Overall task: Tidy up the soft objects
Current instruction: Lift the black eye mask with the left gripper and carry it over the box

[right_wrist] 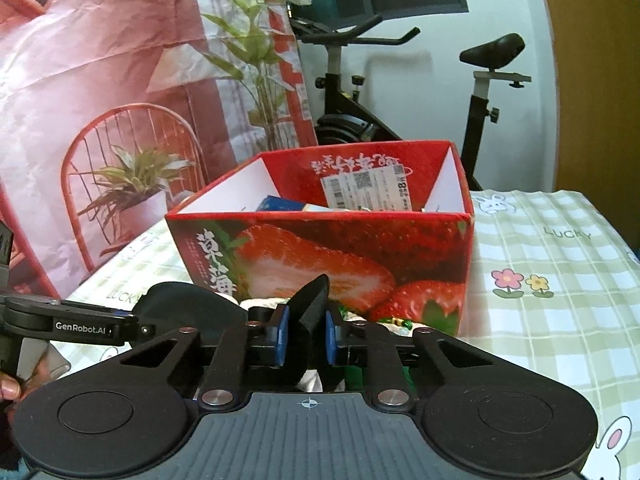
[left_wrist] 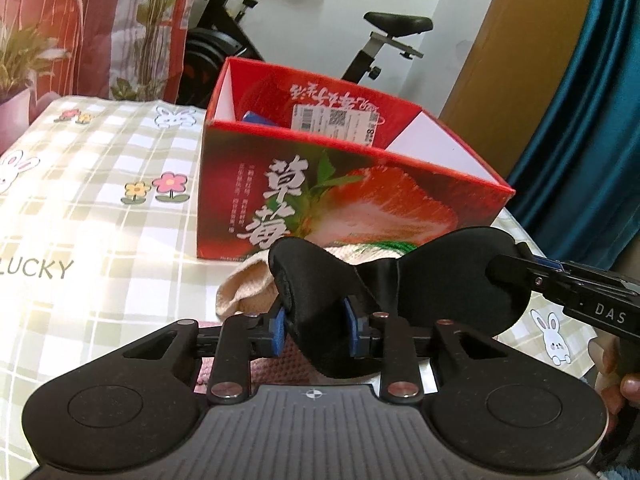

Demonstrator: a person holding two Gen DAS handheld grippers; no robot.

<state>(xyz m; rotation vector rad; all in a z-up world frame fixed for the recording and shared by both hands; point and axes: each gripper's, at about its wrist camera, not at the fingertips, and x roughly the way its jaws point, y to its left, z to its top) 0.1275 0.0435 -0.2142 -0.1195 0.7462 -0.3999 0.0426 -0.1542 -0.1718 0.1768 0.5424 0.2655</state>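
A black padded eye mask (left_wrist: 440,280) hangs stretched between both grippers, just in front of the red strawberry box (left_wrist: 360,184). My left gripper (left_wrist: 316,326) is shut on the mask's left lobe, which sits between its blue pads. The right gripper (left_wrist: 516,266) reaches in from the right edge and holds the mask's other lobe. In the right wrist view my right gripper (right_wrist: 306,332) is shut on a fold of the eye mask (right_wrist: 312,300), and the left gripper (right_wrist: 136,324) comes in from the left. The box (right_wrist: 320,256) stands open-topped right behind.
A beige knitted cloth (left_wrist: 244,292) and something green (left_wrist: 384,246) lie at the box's foot under the mask. The box holds a blue item (right_wrist: 276,204). The checked tablecloth (left_wrist: 100,200) spreads left. An exercise bike (right_wrist: 352,116) stands behind the table, a teal curtain (left_wrist: 580,140) at right.
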